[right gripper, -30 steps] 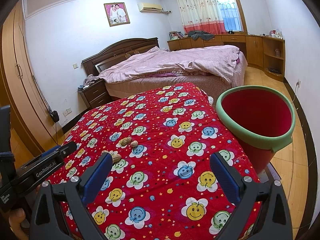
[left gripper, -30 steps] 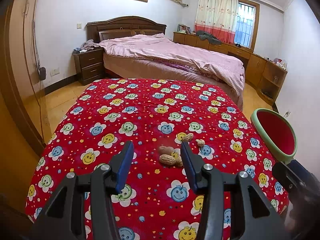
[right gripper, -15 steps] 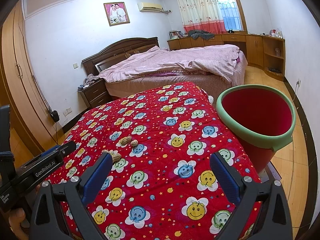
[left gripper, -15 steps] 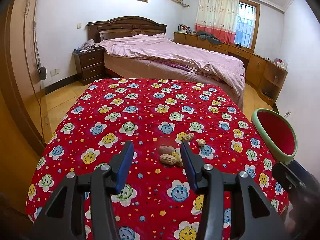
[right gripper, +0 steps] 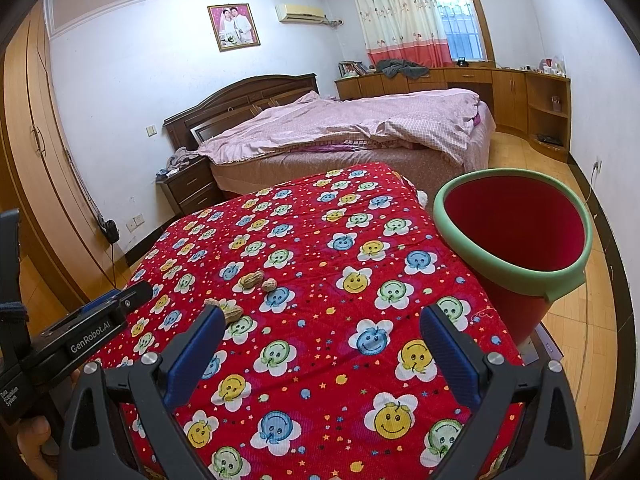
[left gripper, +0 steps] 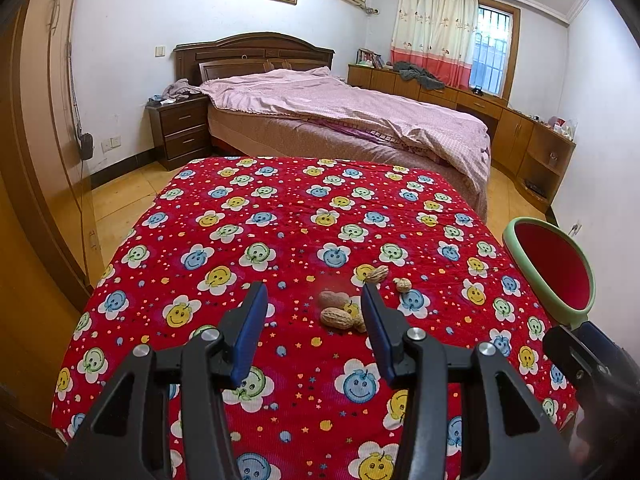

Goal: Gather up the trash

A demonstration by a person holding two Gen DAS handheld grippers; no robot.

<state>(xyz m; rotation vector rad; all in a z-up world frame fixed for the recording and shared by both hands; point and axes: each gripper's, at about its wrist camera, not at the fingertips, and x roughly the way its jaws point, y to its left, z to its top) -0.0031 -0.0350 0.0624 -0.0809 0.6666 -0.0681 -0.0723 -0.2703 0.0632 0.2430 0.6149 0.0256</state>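
Note:
Several peanut shells lie on the red flower-print cloth. A close pair sits just ahead of my left gripper, which is open and empty above the cloth, with the pair near its right finger. Two more shells lie a little farther right. In the right wrist view the shells are left of centre. My right gripper is open wide and empty above the cloth. A red bin with a green rim stands off the table's right edge; it also shows in the left wrist view.
A bed with a pink quilt stands beyond the table, with a nightstand to its left. Wooden wardrobes line the left wall. Low cabinets run under the window. The left gripper's body shows at the lower left.

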